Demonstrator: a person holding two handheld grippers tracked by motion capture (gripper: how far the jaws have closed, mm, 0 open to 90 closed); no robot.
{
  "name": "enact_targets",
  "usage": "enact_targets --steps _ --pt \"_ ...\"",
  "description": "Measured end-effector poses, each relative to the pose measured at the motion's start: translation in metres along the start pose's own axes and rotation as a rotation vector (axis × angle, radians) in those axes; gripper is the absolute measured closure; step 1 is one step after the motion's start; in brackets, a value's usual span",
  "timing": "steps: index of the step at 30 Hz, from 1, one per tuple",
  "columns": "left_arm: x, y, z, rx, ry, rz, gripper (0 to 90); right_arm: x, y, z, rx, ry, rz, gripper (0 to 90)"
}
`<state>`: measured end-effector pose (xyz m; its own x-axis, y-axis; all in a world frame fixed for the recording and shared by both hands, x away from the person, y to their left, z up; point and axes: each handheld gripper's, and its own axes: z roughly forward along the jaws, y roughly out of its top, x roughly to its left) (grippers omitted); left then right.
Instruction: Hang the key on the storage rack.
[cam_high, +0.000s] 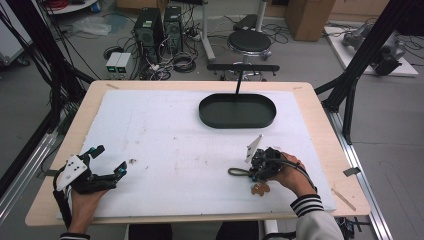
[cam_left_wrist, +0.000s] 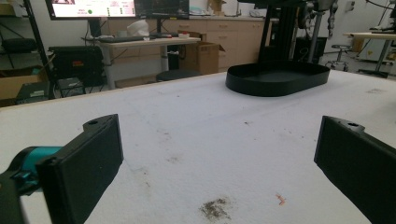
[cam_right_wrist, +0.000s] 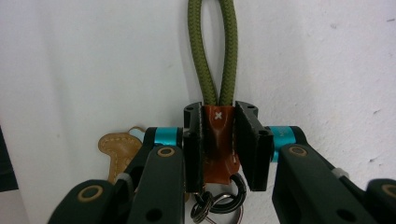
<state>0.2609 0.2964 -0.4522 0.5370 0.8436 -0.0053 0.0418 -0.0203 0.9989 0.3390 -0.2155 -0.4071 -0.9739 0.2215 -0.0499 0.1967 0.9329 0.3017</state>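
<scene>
The table (cam_high: 320, 150) in front of me is covered with a white mat (cam_high: 165, 145), and a black oval tray (cam_high: 237, 111) sits on it at the far side, well apart from both my hands. My left gripper (cam_high: 111, 161) rests at the near left edge with its jaws spread wide and nothing between them, only stained mat ahead of it. My right gripper (cam_high: 251, 172) lies at the near right, clamped tight on a keychain (cam_right_wrist: 217, 140): the pads squeeze its brown leather tab, which has white stitching. The olive cord loop (cam_right_wrist: 214, 51) runs out past the jaws and lies flat on the mat. Metal rings (cam_right_wrist: 223, 198) hang below the tab, partly cut off at the frame's edge. A tan leather piece (cam_right_wrist: 117, 149) beside them is half hidden behind my gripper, so I cannot make out its shape.
</scene>
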Motion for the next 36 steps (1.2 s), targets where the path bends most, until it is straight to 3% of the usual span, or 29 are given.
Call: enact_targets --steps 2,7,10,14,15,16,20,28,29,36 --pt "0.0 0.0 0.0 0.0 0.0 0.0 1.7 0.0 0.0 -0.001 -0.005 0.004 0.008 73.5" --pt "0.0 0.0 0.0 -0.001 0.001 0.0 1.7 -0.003 -0.002 -0.008 -0.081 -0.011 0.068 73.5" --pt "0.0 0.0 0.0 0.0 0.001 0.002 1.7 -0.004 -0.004 -0.011 -0.11 -0.022 0.08 73.4" --pt "0.0 0.0 0.0 0.0 0.001 0.002 1.7 -0.006 -0.007 -0.019 -0.193 -0.048 0.131 73.5" --pt "0.0 0.0 0.0 0.0 0.002 0.003 1.7 -0.007 -0.009 -0.022 -0.243 -0.064 0.155 73.4" --pt "0.0 0.0 0.0 0.0 0.002 0.002 1.7 -0.007 -0.009 -0.022 -0.243 -0.064 0.155 73.4" --pt "0.0 0.0 0.0 -0.001 0.002 0.001 1.7 -0.01 -0.012 -0.03 -0.331 -0.088 0.233 73.5" --pt "0.001 0.0 0.0 -0.002 0.001 -0.001 1.7 -0.016 -0.019 -0.047 -0.518 -0.178 0.32 73.5" --pt "0.001 0.0 0.0 -0.002 0.001 0.0 1.7 -0.016 -0.021 -0.052 -0.561 -0.212 0.343 73.4" --pt "0.001 -0.001 -0.002 -0.018 0.001 -0.01 1.7 -0.017 -0.025 -0.064 -0.672 -0.3 0.405 73.4"
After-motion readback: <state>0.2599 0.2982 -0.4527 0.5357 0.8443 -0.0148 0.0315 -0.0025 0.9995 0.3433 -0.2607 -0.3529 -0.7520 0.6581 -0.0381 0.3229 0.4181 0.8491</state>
